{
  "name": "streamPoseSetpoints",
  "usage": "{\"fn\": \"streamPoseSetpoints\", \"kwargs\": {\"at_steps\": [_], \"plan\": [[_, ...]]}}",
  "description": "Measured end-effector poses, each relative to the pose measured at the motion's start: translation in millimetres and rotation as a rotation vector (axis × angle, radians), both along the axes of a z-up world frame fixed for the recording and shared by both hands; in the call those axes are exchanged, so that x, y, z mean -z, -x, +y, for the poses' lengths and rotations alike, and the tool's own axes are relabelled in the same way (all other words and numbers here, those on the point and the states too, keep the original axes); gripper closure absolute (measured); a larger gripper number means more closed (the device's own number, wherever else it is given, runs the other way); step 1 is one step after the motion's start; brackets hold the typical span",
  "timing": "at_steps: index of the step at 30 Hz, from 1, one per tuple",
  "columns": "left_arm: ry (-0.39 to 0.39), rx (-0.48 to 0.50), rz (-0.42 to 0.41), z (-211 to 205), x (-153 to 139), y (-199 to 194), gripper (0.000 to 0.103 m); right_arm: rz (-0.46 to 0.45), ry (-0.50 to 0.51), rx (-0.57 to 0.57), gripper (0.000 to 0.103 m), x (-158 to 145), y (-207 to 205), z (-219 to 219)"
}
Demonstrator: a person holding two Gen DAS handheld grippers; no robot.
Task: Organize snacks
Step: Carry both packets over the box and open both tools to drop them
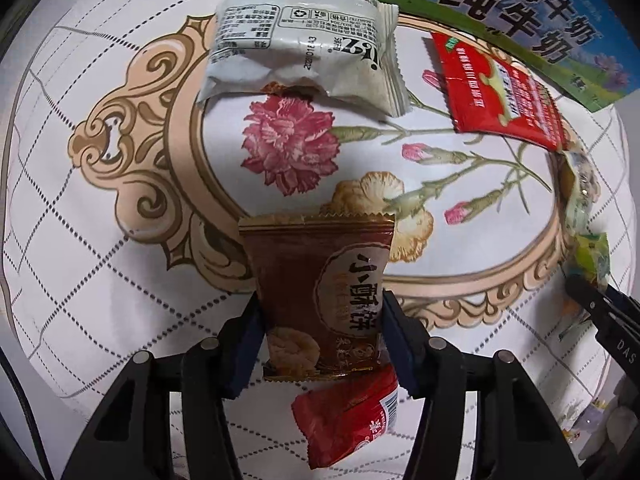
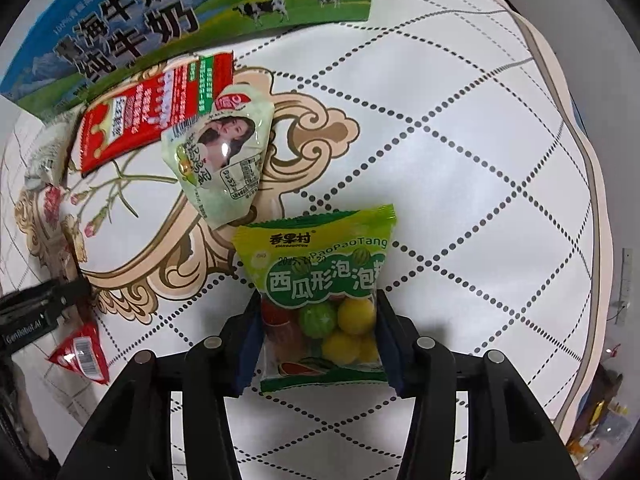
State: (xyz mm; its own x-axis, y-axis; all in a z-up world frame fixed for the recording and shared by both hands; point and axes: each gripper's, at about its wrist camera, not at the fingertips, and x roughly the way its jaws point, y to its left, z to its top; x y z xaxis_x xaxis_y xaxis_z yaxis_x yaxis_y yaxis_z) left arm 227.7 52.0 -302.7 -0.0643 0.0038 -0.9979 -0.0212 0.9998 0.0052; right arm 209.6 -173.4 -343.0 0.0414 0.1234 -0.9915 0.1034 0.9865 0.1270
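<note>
My left gripper point(image 1: 320, 316) is shut on a brown pastry packet point(image 1: 320, 296) and holds it above the flowered cloth point(image 1: 100, 260). A small red packet point(image 1: 348, 420) lies on the cloth under it. A grey-white packet point(image 1: 304, 56) lies ahead, a flat red sachet point(image 1: 500, 96) to its right. My right gripper point(image 2: 318, 320) is shut on a green bubble-gum bag point(image 2: 320, 296) with round coloured balls inside. A pale green packet with a woman's face point(image 2: 224, 156) and the red sachet point(image 2: 148, 116) lie ahead on the left.
A blue and green milk carton box point(image 1: 520, 20) stands at the back, also in the right wrist view point(image 2: 168, 12). The other gripper shows at the right edge point(image 1: 608, 320) and at the left edge point(image 2: 40, 312). The small red packet point(image 2: 80, 352) lies beside it.
</note>
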Motion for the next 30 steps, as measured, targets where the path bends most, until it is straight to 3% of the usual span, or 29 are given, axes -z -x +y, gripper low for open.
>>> {"fn": "streamPoseSetpoints", "kwargs": {"at_steps": [5,11,16,20,24,28,30], "plan": [[0.073,-0.01,-0.031,4,-38,16,0.05,-0.016,-0.096,0.031,0.051,-22,12,-1],[0.148,0.024,-0.14,-8,-106,-1,0.05,-0.106,-0.203,0.022,0.051,-80,2,2],[0.227,0.079,-0.237,-31,-168,-46,0.05,-0.235,-0.243,-0.003,0.051,-145,-47,1],[0.185,0.113,-0.31,-38,-197,-94,0.05,-0.338,-0.18,-0.02,0.051,-185,-105,-4],[0.129,0.116,-0.303,-36,-194,-147,0.05,-0.372,-0.094,-0.034,0.051,-193,-166,-10],[0.032,0.131,-0.235,-36,-169,-195,0.049,-0.314,-0.049,-0.034,0.051,-173,-214,-12],[0.023,0.123,-0.189,-36,-149,-211,0.049,-0.274,-0.031,-0.035,0.051,-158,-228,-12]]}}
